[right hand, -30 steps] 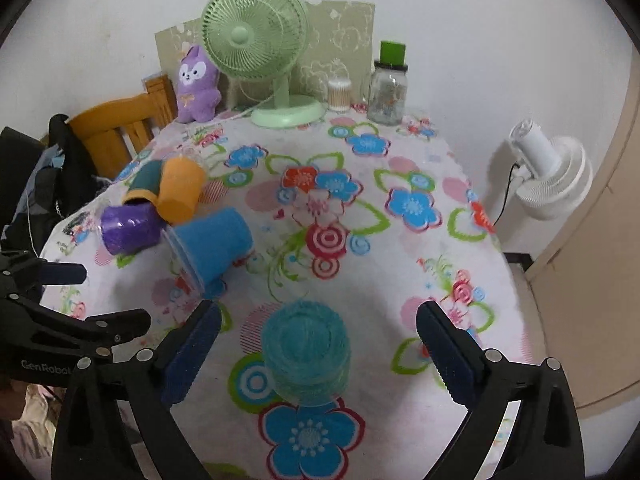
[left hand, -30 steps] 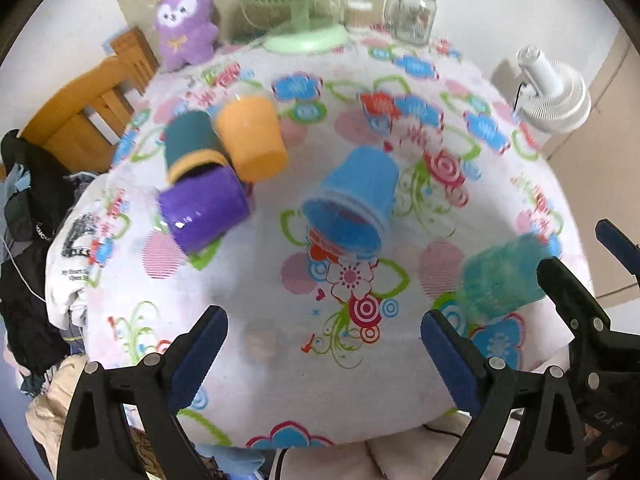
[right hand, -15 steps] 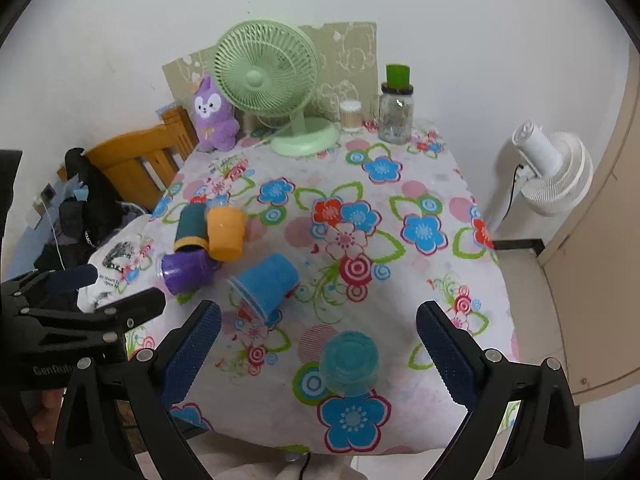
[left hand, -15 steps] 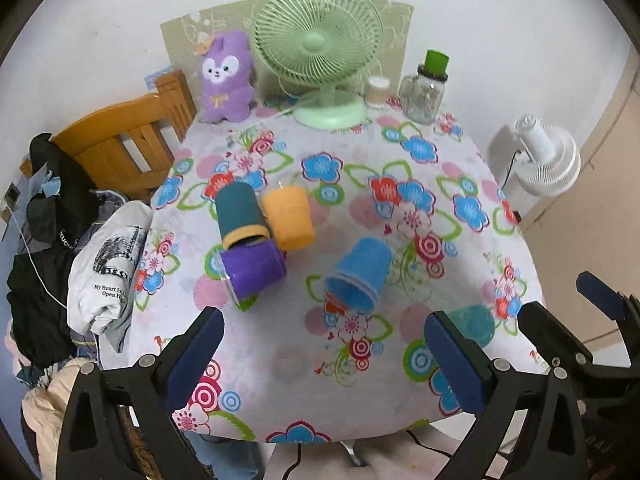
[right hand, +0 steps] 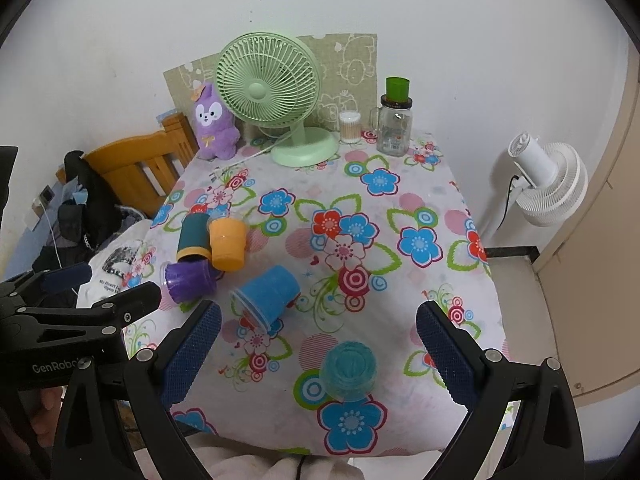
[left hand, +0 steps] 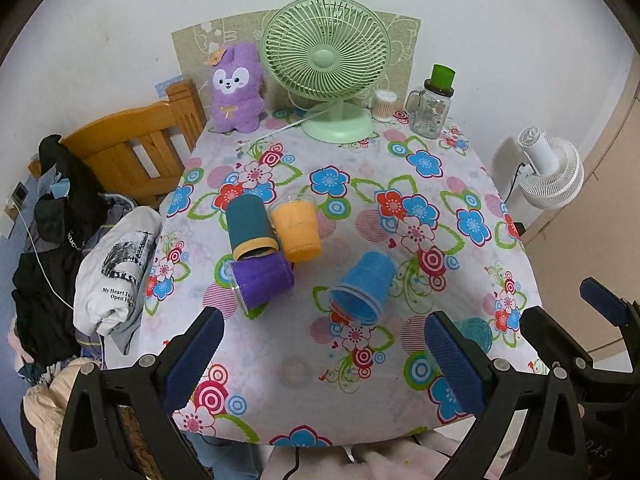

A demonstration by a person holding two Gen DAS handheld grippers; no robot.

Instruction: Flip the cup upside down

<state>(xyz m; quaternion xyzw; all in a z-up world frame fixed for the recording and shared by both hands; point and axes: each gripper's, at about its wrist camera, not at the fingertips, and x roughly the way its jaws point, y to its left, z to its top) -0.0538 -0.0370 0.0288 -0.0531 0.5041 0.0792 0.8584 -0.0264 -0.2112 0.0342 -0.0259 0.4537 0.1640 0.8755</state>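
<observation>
Both grippers have pulled back and up since a second ago. Left gripper (left hand: 324, 358) and right gripper (right hand: 318, 350) spread wide, empty. Translucent teal plastic cup (right hand: 349, 369) stands inverted near the table's front edge (right hand: 360, 446). Light, slick, probably flexes: pinch mid-wall. Open room lies rightward.

Teal cup (right hand: 349, 371): upside down on floral tablecloth (right hand: 420, 208), near edge. Blue cup (right hand: 266, 294): on its side, just beyond. Right gripper (right hand: 318, 354): jaws wide apart, empty.
</observation>
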